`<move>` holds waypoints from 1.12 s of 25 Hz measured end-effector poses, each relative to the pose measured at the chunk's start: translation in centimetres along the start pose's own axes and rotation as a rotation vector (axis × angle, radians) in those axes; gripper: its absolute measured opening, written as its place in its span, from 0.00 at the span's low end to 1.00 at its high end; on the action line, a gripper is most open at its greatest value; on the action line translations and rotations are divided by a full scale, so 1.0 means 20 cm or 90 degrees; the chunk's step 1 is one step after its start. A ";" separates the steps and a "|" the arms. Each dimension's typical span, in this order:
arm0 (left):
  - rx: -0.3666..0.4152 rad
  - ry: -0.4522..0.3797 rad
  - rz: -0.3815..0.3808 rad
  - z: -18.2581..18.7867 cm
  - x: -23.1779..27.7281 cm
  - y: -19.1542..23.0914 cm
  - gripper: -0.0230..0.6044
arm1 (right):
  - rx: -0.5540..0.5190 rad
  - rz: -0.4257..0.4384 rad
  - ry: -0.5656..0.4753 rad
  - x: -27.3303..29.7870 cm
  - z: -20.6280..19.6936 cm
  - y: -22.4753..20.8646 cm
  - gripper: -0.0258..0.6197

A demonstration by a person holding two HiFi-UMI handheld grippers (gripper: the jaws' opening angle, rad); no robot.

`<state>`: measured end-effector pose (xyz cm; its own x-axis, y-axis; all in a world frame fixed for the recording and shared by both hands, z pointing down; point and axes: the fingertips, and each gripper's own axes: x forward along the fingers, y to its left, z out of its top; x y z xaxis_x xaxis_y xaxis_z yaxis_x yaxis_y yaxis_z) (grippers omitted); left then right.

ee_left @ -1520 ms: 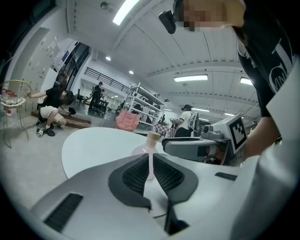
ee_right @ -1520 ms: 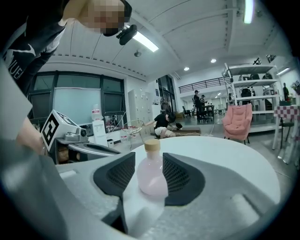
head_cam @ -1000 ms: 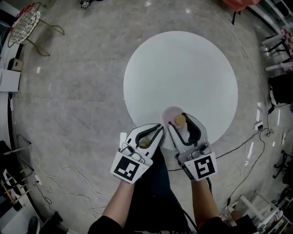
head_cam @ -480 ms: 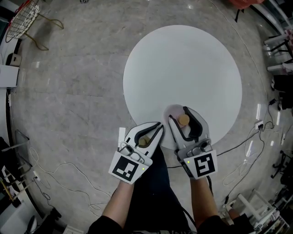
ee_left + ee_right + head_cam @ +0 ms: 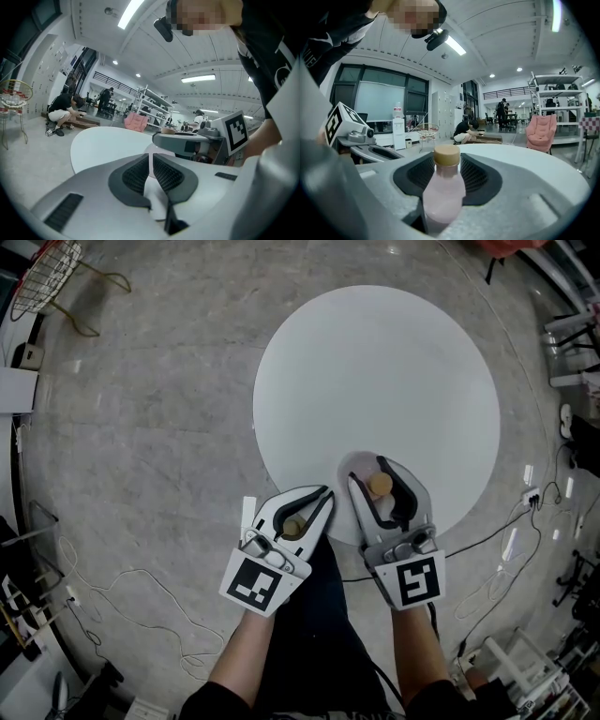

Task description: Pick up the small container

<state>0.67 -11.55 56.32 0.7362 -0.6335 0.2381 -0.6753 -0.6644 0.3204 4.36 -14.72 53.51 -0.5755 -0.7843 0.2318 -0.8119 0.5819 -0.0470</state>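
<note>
We have the right gripper (image 5: 368, 472) clamped on the small bottle (image 5: 380, 486), which stands upright between the pads with its pink body and tan cap, over the near edge of the round white table (image 5: 375, 362). Just beside it, our left gripper (image 5: 151, 159) has its jaws pressed together, tips at the table's rim. Cables (image 5: 141, 596) trail over the grey marbled floor (image 5: 141, 427) around us. Farther off stand a wire basket (image 5: 42, 282), a pink armchair (image 5: 541, 131) and shelves (image 5: 562, 103), and a person (image 5: 464, 131) crouches on the floor.
</note>
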 end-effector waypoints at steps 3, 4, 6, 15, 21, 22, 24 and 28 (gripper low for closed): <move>-0.002 0.003 0.005 -0.01 0.00 0.01 0.08 | 0.001 0.002 0.002 0.00 0.01 0.00 0.29; -0.004 0.004 0.006 -0.01 0.00 0.01 0.08 | 0.001 0.003 0.002 0.00 0.01 0.00 0.28; -0.012 0.005 0.010 -0.02 0.00 0.01 0.08 | -0.002 0.004 0.004 -0.01 0.01 -0.01 0.26; -0.012 0.002 0.009 -0.01 0.01 0.01 0.08 | -0.002 0.005 0.001 -0.01 0.00 -0.01 0.25; -0.012 0.004 0.011 0.01 0.00 0.02 0.08 | 0.005 0.003 0.008 -0.01 0.01 -0.01 0.25; -0.011 0.004 0.011 0.01 -0.01 0.02 0.08 | 0.007 0.001 0.007 -0.02 0.01 -0.01 0.25; -0.009 0.003 0.009 0.02 -0.01 0.02 0.08 | 0.010 -0.001 0.007 -0.02 0.01 -0.02 0.25; -0.007 0.009 0.003 0.00 -0.02 0.01 0.08 | 0.017 -0.005 0.005 -0.02 0.01 -0.02 0.25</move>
<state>0.17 -11.43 56.20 0.7333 -0.6310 0.2531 -0.6786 -0.6569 0.3286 4.84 -14.77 53.20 -0.5680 -0.7872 0.2403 -0.8191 0.5692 -0.0714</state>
